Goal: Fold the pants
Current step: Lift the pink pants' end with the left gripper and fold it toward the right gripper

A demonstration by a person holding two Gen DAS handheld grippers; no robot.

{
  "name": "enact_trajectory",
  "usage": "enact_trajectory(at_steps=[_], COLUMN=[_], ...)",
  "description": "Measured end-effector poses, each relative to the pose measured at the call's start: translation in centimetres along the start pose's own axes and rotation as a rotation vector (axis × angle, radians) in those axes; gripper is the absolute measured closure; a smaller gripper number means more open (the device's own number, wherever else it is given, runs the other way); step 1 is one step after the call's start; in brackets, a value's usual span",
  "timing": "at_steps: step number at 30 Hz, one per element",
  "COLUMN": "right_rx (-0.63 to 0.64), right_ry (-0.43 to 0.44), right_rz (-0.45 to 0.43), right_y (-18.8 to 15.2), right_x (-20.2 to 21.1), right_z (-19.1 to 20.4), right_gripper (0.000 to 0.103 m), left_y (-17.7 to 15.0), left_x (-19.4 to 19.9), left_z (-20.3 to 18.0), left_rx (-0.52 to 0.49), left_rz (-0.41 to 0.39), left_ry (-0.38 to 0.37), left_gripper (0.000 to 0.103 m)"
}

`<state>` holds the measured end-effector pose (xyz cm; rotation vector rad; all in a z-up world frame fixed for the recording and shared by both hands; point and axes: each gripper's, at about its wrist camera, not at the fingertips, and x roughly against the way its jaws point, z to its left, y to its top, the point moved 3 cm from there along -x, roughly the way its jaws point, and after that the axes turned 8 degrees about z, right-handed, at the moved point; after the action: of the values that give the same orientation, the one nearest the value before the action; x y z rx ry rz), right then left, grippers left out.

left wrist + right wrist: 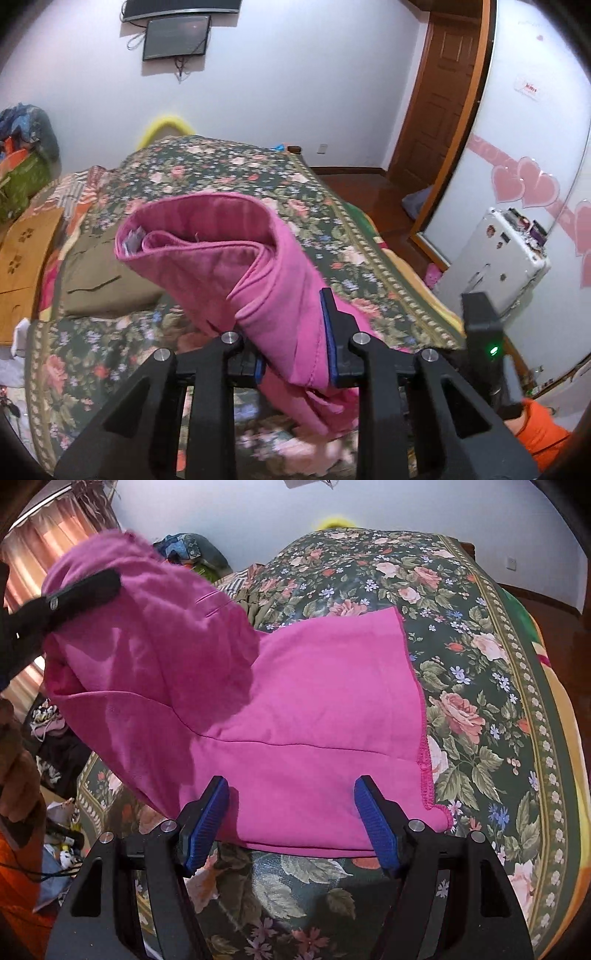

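Observation:
The pink pants (pixel 306 709) lie partly flat on the floral bedspread (pixel 480 686). My left gripper (pixel 295 350) is shut on a folded end of the pants (pixel 229 258) and holds it up off the bed, with the fold sticking out beyond the blue pads. In the right wrist view that raised end (pixel 147 620) hangs at the upper left with the left gripper (pixel 74 594) on it. My right gripper (pixel 291 823) is open. Its blue pads (pixel 207 823) stand either side of the flat near edge of the pants without pressing on it.
An olive garment (pixel 103 280) lies on the bed to the left. A wooden board (pixel 22 258) and a clothes pile (pixel 22 155) sit at the far left. A white appliance (pixel 491 258) stands right of the bed. An orange sleeve (pixel 539 432) shows at the lower right.

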<state>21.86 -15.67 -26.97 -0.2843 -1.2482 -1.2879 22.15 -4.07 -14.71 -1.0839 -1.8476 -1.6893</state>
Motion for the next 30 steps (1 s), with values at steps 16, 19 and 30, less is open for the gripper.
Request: enact_trajectory(at_steps=[16,19,30], right_rx=[-0.095,-0.137,-0.145], right_ry=[-0.025,-0.038,-0.009], right_rz=[-0.065,-0.026,-0.017], right_y=[-1.2,-2.0,-2.3], right_x=[3.4,2.5,1.4], right_z=[-3.4,-4.9,-5.1], right_gripper=[0.035,0.035,0.035], left_y=[1.1,1.0,-0.5], left_x=[-4.7,-5.6,-10.1], left_z=[-4.2,-5.2,-7.4], left_rx=[-0.056,-0.075,-0.095], left_rz=[0.082,0.099,0.245], left_ry=[-0.095,-0.107,-0.16], left_gripper=[0.08,0.08,0.08])
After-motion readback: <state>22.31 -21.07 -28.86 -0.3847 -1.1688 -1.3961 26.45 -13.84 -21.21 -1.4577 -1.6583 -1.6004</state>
